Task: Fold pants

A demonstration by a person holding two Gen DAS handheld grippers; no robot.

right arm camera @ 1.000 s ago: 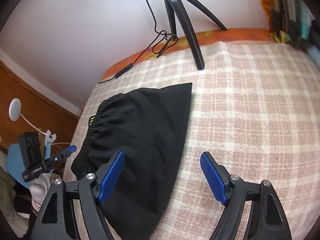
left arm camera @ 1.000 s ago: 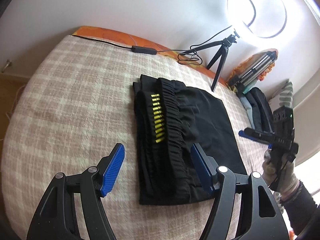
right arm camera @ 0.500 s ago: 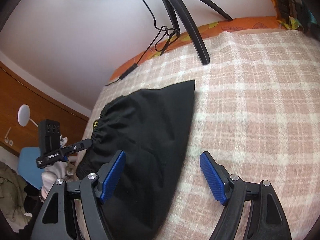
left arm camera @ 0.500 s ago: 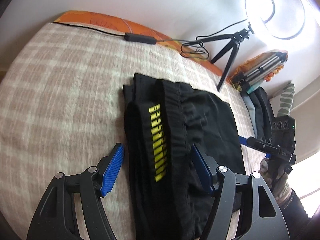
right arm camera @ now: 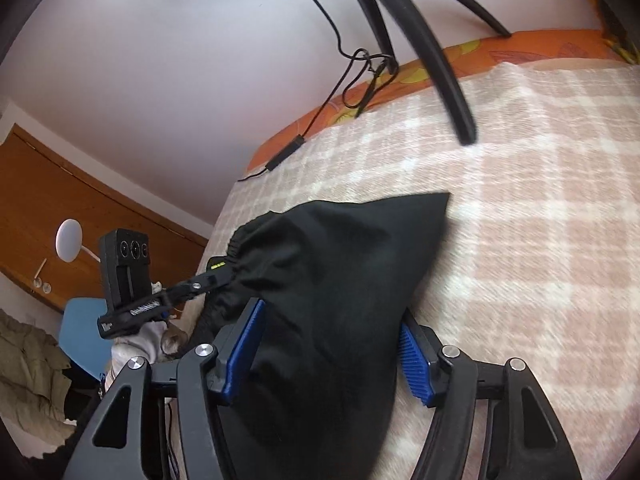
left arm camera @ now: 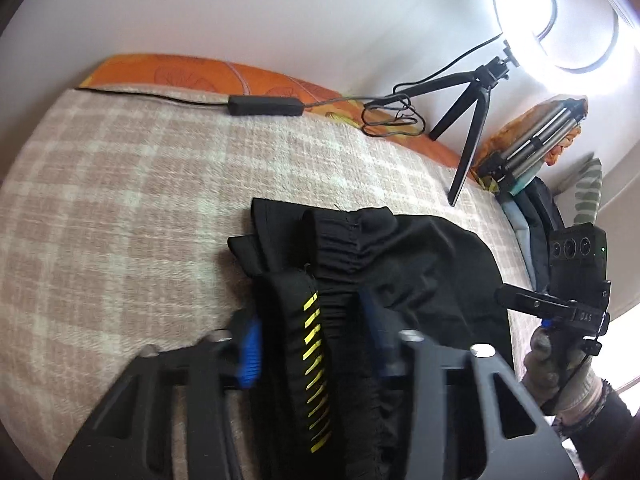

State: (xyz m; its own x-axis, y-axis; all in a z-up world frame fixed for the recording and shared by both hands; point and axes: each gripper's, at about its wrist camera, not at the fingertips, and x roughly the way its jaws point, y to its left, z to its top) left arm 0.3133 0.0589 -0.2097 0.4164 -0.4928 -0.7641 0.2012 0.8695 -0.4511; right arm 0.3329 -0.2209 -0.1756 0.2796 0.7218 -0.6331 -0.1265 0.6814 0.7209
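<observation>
Left gripper (left arm camera: 312,344) jaws apart, straddling the waistband of the folded black fabric pants (left arm camera: 404,280); motion blur hides contact. Right gripper (right arm camera: 330,354), jaws apart, straddles the pants' 6 o'clock edge, cut off below.

- Bed (left arm camera: 120,184) covered by a pink-and-cream checked blanket; fills the centre and left of the left wrist view.
- Orange patterned sheet (left arm camera: 192,74) along the bed's far edge, against the wall.
- Plain white wall (left arm camera: 280,12) across the top of the frame.
- Lit ring light (left arm camera: 560,16), upper right, on a black tripod (left arm camera: 472,120) standing on the bed.
- Black cable with inline box (left arm camera: 264,106) lying along the far edge.
- Wooden panelling (right arm camera: 60,200), left of the right wrist view; round white lamp (right arm camera: 69,239) before it.
- Blue chair (right arm camera: 82,336), lower left.
</observation>
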